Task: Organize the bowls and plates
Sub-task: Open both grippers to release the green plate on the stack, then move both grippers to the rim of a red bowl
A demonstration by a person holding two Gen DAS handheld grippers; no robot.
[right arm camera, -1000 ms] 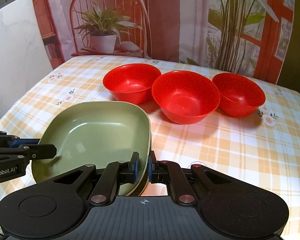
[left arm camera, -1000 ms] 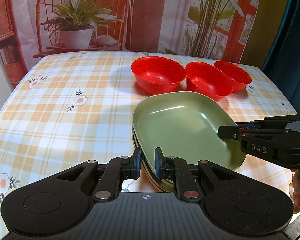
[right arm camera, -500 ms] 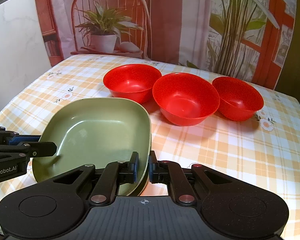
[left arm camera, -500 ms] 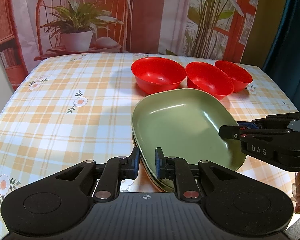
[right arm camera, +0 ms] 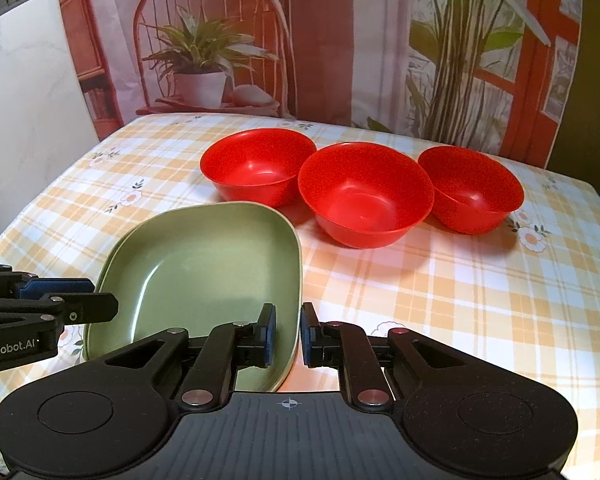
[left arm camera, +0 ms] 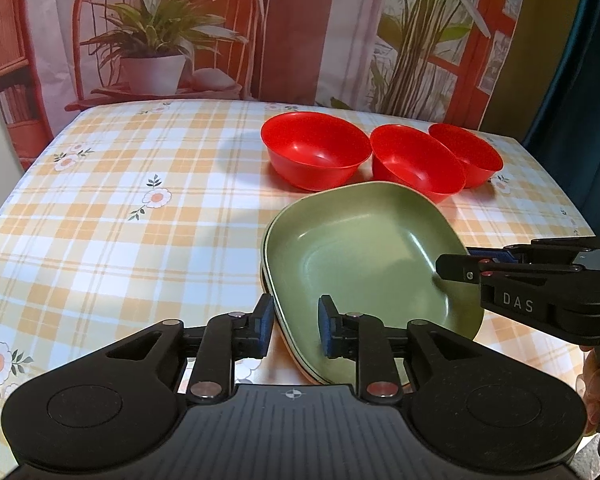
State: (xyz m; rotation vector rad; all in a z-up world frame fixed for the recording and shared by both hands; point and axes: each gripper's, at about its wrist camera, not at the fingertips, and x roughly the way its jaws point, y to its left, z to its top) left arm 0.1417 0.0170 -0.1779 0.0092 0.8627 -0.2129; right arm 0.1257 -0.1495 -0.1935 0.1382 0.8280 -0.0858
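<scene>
A stack of green square plates (left arm camera: 364, 256) sits on the checked tablecloth; it also shows in the right wrist view (right arm camera: 216, 264). My left gripper (left arm camera: 294, 326) straddles the stack's near-left rim with its jaws a little apart. My right gripper (right arm camera: 287, 334) grips the right rim of the top plate, jaws close around it; it shows from the side in the left wrist view (left arm camera: 460, 264). The top plate looks tilted, raised on the right. Three red bowls stand in a row behind: left (right arm camera: 258, 166), middle (right arm camera: 364, 194), right (right arm camera: 470, 188).
The table (left arm camera: 100, 216) has a yellow and white checked cloth with flowers. A printed backdrop with a chair and potted plant (left arm camera: 156, 52) hangs behind it. The table's right edge (left arm camera: 560, 184) lies beyond the bowls. A white wall (right arm camera: 16, 88) is at left.
The left gripper's jaws have opened wider around the rim. The top green plate has risen and tilted slightly with the right gripper. The bowls have not moved.
</scene>
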